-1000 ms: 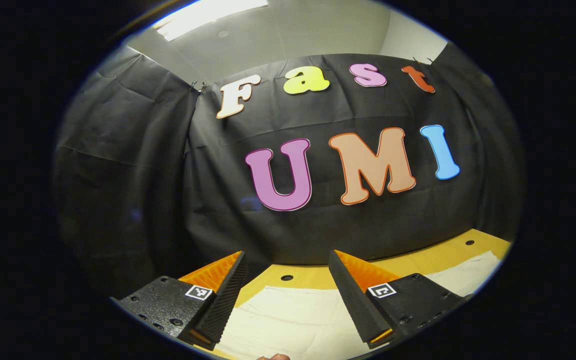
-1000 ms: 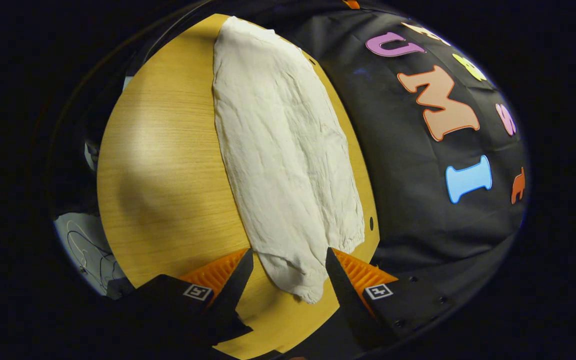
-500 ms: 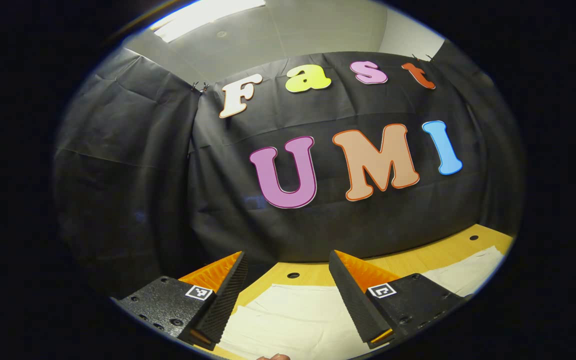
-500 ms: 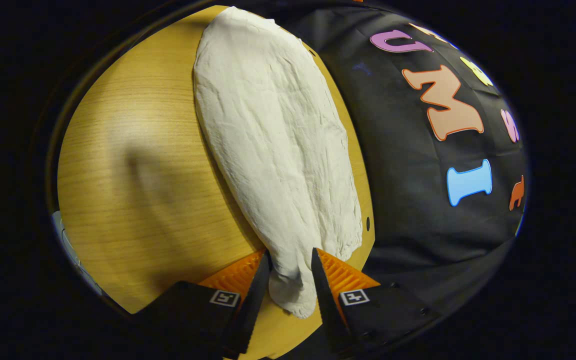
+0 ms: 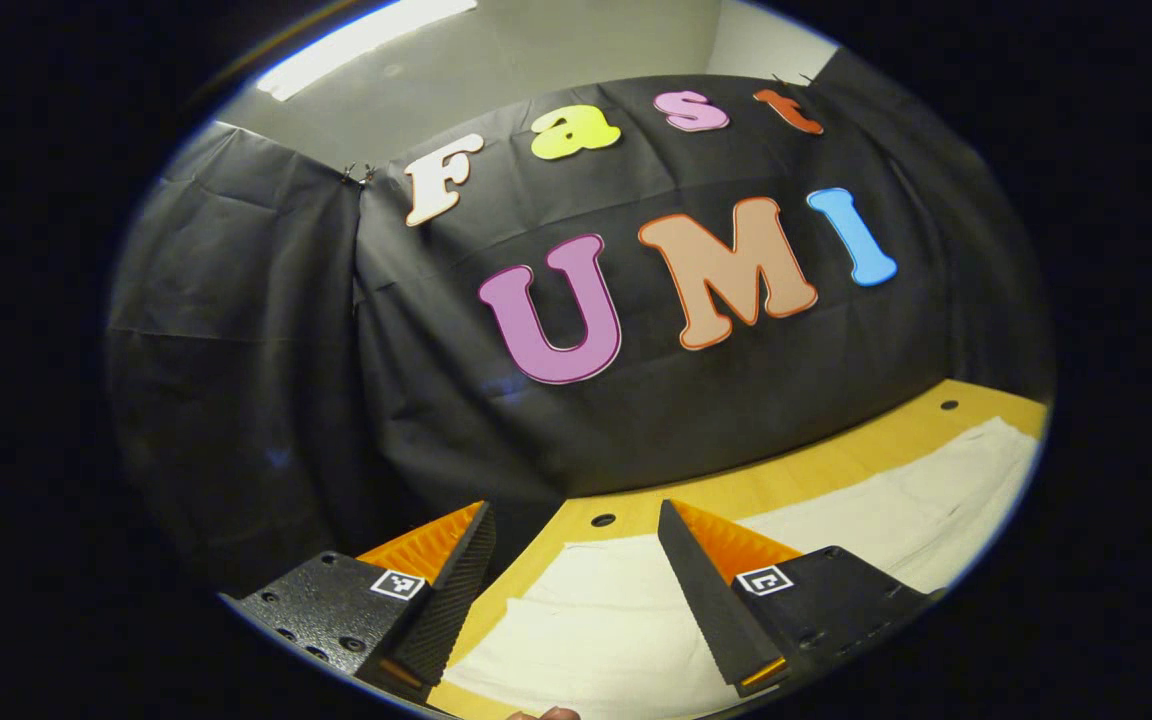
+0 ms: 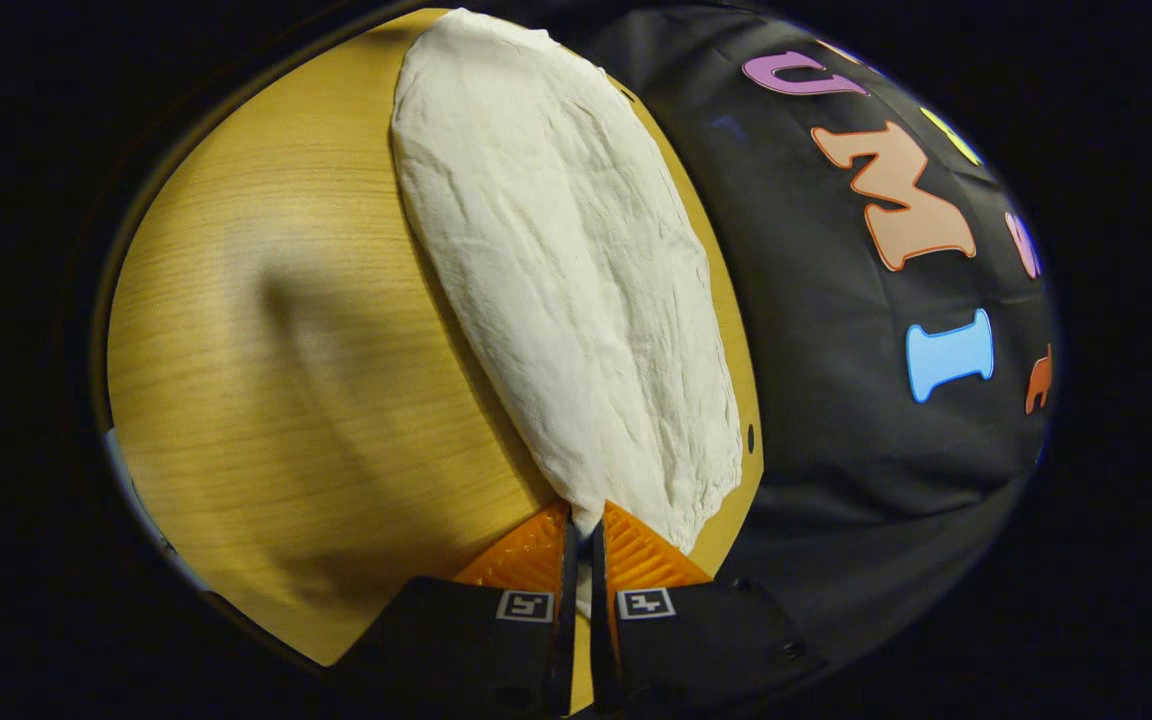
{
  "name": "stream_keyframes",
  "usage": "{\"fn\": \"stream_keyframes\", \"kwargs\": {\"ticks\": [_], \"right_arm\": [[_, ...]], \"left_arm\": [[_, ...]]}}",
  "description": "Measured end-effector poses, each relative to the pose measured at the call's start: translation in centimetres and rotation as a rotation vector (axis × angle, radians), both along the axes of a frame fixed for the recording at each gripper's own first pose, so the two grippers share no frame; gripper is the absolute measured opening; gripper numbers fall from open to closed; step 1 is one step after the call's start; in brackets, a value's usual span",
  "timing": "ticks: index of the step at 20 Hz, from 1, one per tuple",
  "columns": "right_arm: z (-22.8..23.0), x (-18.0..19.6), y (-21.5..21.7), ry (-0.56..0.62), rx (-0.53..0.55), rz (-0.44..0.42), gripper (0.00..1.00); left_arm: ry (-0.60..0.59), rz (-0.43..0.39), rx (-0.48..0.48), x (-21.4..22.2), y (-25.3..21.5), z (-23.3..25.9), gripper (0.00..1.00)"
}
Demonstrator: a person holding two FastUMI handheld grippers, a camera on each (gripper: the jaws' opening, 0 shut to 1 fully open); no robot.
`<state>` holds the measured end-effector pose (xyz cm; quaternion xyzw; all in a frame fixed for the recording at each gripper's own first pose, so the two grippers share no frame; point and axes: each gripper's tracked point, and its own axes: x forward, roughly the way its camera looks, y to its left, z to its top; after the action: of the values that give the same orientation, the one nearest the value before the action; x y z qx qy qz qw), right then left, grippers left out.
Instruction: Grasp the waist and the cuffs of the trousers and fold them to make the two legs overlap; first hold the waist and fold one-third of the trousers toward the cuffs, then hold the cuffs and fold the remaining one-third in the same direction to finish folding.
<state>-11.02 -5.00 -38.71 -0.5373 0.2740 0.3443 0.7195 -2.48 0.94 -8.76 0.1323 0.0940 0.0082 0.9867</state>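
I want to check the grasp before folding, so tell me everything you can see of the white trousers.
The wrinkled white cloth trousers lie long and flat on the yellow wooden table, beside the black cloth wall. The right gripper is shut on their near end. The open left gripper hangs over cloth at another part.

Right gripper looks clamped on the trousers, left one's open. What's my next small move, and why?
Probably lower the left gripper and close it on the trousers. Its fingers stand apart above the cloth, while the right gripper has already pinched one end, so lifting now would raise only one side.
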Motion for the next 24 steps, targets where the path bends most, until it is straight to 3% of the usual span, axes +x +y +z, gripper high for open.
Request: {"fn": "stream_keyframes", "kwargs": {"ticks": [9, 14, 24], "right_arm": [[0.0, 0.1, -0.1, 0.004, -0.011, -0.027, 0.09], [0.0, 0.1, -0.1, 0.002, -0.017, -0.035, 0.09], [0.0, 0.1, -0.1, -0.017, -0.034, -0.040, 0.09]], "left_arm": [[0.204, -0.148, 0.267, -3.5, 3.8, -8.4, 0.96], [0.329, -0.268, 0.412, -6.9, 5.3, -13.5, 0.96], [0.541, -0.448, 0.612, -9.9, 9.0, -20.7, 0.97]]}}
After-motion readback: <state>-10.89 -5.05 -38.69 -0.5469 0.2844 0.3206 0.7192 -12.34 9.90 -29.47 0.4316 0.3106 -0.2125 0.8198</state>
